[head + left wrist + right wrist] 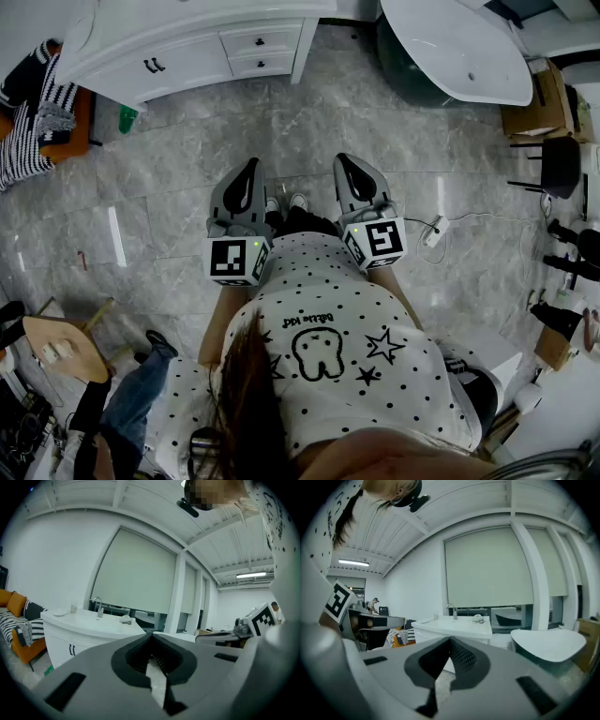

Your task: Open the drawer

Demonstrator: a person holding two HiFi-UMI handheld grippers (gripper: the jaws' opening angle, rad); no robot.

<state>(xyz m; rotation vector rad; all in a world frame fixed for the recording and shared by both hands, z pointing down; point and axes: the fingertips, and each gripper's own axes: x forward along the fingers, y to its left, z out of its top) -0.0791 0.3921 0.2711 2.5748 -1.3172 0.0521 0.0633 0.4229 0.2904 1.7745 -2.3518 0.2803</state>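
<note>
I stand well back from the white cabinet (178, 56), with a broad stretch of grey tiled floor (187, 159) between my feet and its base, so the task has not really begun. I hold my left gripper (249, 169) and my right gripper (347, 163) side by side in front of my chest, roughly level and aimed towards the cabinet, which I judge to be a carrying pose for the walk up and not a reach. The left gripper view shows its jaws (151, 640) closed tip to tip with nothing between them, and the right gripper view shows the same: tips (449, 642) together, nothing held. Keeping them shut makes sense while there is nothing within reach. The drawer (261, 42) I want sits at the right end of the cabinet front, the upper of two small ones stacked there, beside a pair of doors with dark handles (153, 65); it looks fully closed. A basin and tap (97, 606) sit on the cabinet top. A white tub (459, 47) stands to the right of the cabinet, so I should approach from straight ahead, then open one pair of jaws for the small drawer handle.
</note>
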